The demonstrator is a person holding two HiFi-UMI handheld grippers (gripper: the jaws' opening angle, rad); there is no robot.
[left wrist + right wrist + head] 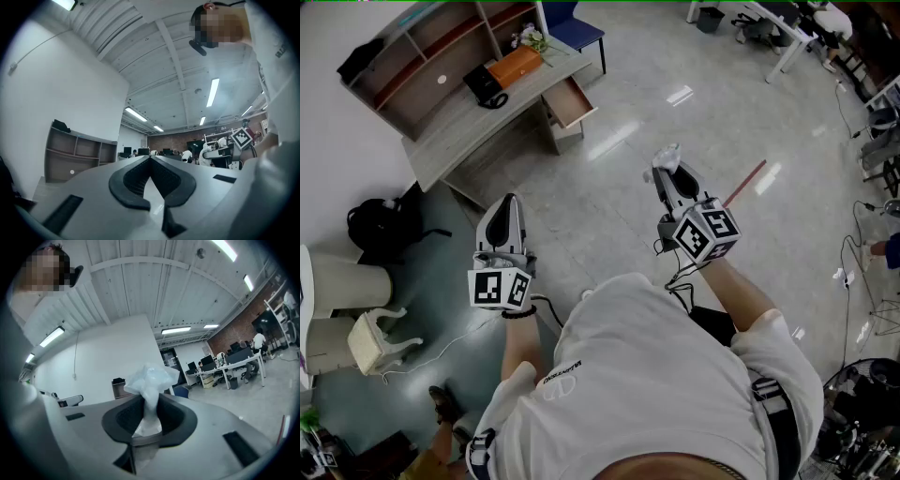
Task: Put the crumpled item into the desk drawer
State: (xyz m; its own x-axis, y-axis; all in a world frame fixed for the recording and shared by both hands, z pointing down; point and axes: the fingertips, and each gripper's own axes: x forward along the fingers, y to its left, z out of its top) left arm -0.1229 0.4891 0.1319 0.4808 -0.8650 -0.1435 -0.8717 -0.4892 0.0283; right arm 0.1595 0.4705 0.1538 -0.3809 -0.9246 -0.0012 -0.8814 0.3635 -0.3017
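Holding crumpled white translucent wad clamped between my right gripper jaws, well apart from the open wooden drawer of the pale grey desk. My left gripper jaws closed together, empty.

We record the crumpled item as white, the left claw and right claw as grey with black pads, the desk pale grey, the box orange.

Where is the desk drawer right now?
Head view, upper left of centre: the drawer hangs open from the desk, near the orange box and blue chair.
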